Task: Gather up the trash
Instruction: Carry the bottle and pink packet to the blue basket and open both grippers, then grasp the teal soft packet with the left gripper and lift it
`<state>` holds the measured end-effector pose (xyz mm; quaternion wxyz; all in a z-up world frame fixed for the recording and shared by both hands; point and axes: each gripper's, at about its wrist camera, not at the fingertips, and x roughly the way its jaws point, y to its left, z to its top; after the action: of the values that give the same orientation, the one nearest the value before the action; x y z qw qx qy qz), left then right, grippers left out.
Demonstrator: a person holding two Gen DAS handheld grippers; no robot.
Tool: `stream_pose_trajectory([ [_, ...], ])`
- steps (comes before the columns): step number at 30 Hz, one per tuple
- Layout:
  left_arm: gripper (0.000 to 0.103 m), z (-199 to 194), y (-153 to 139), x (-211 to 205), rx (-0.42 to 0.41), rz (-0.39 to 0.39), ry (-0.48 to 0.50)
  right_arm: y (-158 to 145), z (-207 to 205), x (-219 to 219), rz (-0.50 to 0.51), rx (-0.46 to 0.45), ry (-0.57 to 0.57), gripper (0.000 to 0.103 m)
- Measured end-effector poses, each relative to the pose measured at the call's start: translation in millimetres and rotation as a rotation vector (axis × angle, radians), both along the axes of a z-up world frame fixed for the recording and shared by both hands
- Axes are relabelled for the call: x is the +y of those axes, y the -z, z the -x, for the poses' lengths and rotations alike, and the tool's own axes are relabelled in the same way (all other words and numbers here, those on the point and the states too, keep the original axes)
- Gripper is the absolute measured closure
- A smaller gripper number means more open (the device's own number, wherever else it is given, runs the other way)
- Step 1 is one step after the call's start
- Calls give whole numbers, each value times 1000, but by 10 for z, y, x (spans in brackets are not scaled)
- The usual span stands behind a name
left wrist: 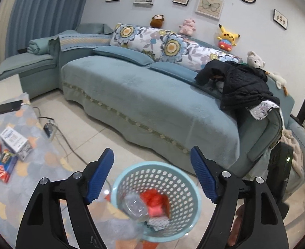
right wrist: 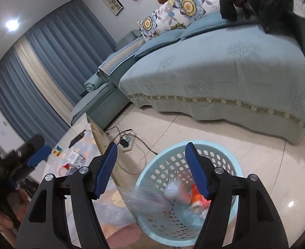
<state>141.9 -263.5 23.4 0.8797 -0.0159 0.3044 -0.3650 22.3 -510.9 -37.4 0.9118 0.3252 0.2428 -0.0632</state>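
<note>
Turquoise basket sits below the wide-apart left gripper.

The basket mouth lies open from above; table edge crowds its left, sofa behind.

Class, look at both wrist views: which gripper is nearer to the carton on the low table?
Left. The left gripper hovers over the basket, on the side toward the table where the carton sits. The right gripper is above the basket's side farther from the table.

Tiled floor — perforated blue basket, power strip on it.
</note>
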Motion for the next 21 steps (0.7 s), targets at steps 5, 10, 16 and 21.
stream_pose_trajectory([
  [5,27,-15,228,356,17,-89,-91,93,-14,-46,-91,8,-18,39],
  [10,27,-41,652,940,26,-277,-198,69,-45,127,-73,13,-56,39],
  [16,27,-203,831,1911,77,-357,-364,27,-251,519,-17,39,-144,39],
  [21,27,-428,791,2749,96,-364,-551,-3,-449,1004,49,54,-243,39],
])
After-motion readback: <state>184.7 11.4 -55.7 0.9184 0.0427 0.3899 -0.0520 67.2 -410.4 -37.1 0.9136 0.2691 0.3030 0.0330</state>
